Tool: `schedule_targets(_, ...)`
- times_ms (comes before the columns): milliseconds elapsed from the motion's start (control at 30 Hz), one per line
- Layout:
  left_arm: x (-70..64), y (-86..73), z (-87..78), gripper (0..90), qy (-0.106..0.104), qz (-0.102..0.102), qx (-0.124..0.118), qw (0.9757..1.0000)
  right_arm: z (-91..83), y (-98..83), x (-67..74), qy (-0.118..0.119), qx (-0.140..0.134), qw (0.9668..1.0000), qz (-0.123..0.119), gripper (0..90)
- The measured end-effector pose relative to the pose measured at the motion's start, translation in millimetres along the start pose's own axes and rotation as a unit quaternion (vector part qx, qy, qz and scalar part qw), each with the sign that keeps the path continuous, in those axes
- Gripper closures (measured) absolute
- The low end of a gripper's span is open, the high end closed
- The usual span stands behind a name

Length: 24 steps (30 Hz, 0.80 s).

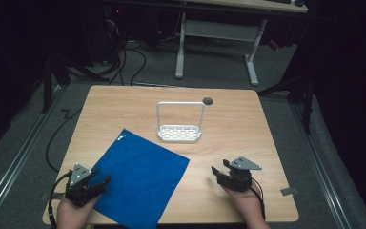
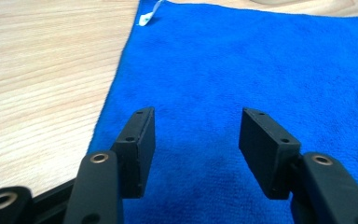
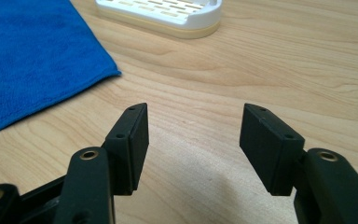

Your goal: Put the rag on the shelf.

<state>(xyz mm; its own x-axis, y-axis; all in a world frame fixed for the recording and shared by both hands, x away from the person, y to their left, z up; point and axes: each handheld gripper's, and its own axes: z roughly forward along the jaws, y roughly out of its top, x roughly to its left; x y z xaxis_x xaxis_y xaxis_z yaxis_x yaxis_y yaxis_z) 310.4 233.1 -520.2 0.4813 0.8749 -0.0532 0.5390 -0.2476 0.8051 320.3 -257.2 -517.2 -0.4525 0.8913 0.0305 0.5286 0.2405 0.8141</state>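
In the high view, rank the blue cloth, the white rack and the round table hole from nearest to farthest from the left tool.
1. Blue cloth: directly under the left tool.
2. White rack: mid-table, beyond the cloth.
3. Round table hole: far edge, behind the rack.

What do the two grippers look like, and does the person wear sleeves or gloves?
Both the left gripper and the right gripper are black, each with two flat rectangular jaws that have small screw holes. Brass-coloured rivets sit at the jaw joints. A grey three-cornered plate tops each gripper, and a black cable trails from each. The left hand and the right hand are bare: no sleeves or gloves show.
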Motion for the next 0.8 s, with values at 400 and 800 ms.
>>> schedule_targets(400,-1.1,0.3,3.6,46.1,-0.004,0.01,0.007,0.9999,0.3,-0.3,-0.8,0.005,0.001,0.9999,0.013,43.0)
schedule_targets(800,-2.2,-0.9,7.0,46.0,-0.006,0.017,0.026,0.9995,0.7,0.9,3.3,0.01,0.001,0.9999,0.007,43.0)
